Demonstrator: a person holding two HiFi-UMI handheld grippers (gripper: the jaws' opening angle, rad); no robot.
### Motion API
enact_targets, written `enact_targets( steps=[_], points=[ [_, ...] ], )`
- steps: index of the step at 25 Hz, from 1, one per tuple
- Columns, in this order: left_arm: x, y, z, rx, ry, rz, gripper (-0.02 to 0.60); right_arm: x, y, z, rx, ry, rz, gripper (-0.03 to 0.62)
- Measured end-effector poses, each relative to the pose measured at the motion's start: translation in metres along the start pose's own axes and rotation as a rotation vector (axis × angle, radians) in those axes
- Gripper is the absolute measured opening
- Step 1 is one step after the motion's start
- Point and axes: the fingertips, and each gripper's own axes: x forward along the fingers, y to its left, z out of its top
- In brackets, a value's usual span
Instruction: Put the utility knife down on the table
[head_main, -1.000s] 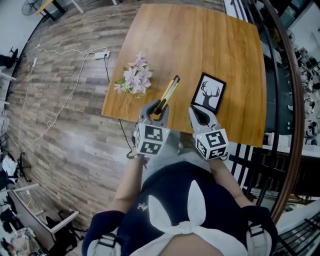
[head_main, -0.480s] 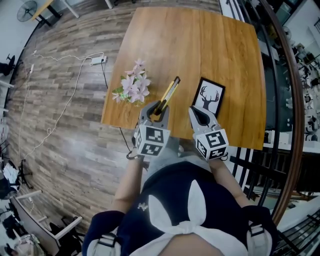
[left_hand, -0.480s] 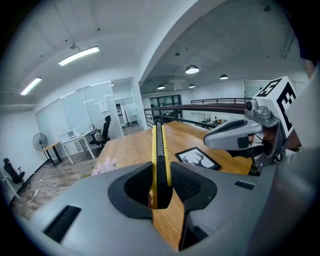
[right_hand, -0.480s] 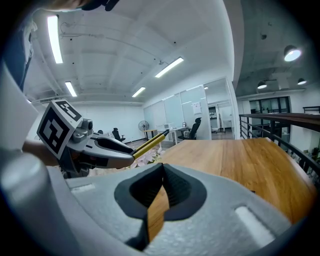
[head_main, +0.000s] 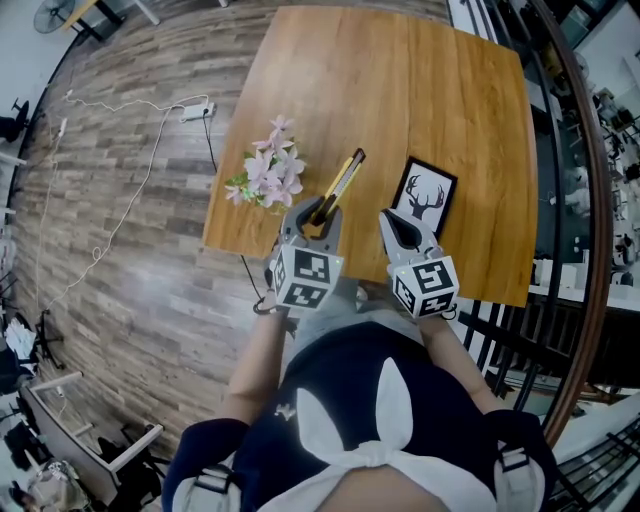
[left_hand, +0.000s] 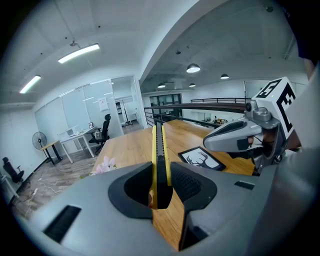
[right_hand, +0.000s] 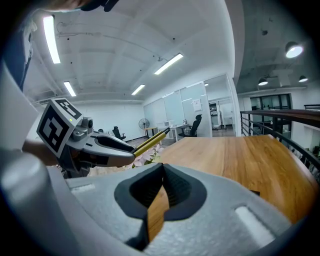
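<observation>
A yellow and black utility knife (head_main: 340, 184) sticks out forward from my left gripper (head_main: 318, 213), over the near part of the wooden table (head_main: 400, 90). In the left gripper view the knife (left_hand: 160, 150) stands on edge between the dark pads, and my left gripper (left_hand: 161, 175) is shut on it. My right gripper (head_main: 397, 231) hovers beside it at the table's near edge, just short of a framed deer picture (head_main: 428, 197). Its jaws meet with nothing between them in the right gripper view (right_hand: 161, 181), where the knife (right_hand: 150, 142) shows at the left.
A bunch of pink flowers (head_main: 268, 170) lies on the table left of the knife. The deer picture (left_hand: 200, 158) lies flat to its right. A dark railing (head_main: 560, 150) runs past the table's right side. A cable and power strip (head_main: 195, 108) lie on the wood floor at the left.
Both grippers have drifted a little forward over the table's near edge, side by side. The knife is still held in the left one, and neither grip has changed.
</observation>
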Motion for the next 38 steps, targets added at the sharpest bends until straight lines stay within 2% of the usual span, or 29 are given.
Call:
enact_targets(
  steps=[19,38],
  points=[
    [0.021,0.004,-0.007,-0.001,0.035,-0.021,0.126,0.016,-0.008,-0.003,0.017,0.028,0.01,-0.002],
    [0.044,0.003,-0.017,-0.008,0.067,-0.063,0.126,0.026,-0.024,-0.008,0.029,0.05,-0.018,-0.002]
  ],
)
